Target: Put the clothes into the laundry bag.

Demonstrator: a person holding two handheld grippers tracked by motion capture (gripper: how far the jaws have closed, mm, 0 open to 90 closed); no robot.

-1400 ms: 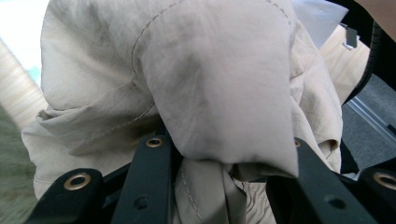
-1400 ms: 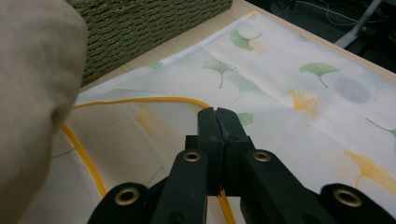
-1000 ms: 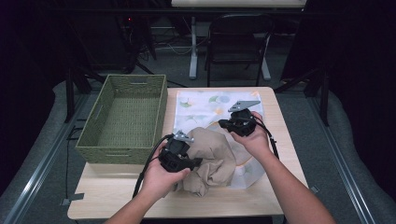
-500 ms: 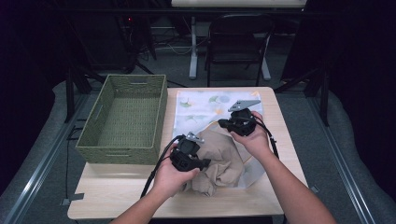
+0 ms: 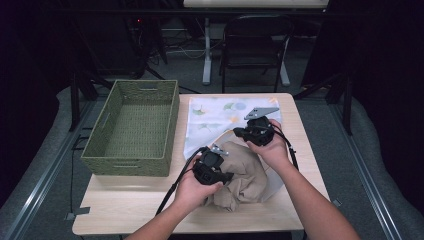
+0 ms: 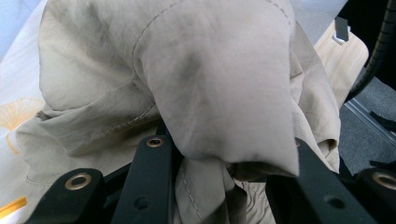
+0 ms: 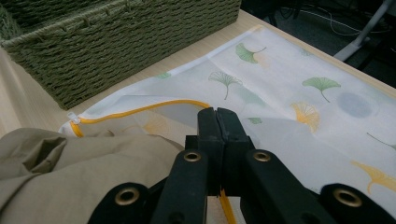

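- Pale tabletop carries a green woven basket at left;
- left gripper fingers clamp bunched tan garment, mid-stuffing;
- right gripper fingers pinch the mesh bag rim; next, push the garment inside.

Black left gripper, black right gripper with grey three-cornered plate, brass-ringed screws, trailing black cables

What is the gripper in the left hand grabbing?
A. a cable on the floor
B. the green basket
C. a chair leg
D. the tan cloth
D: in the left gripper view, the tan cloth is bunched between the black jaws of the left gripper, and in the high view that gripper sits on the cloth pile.
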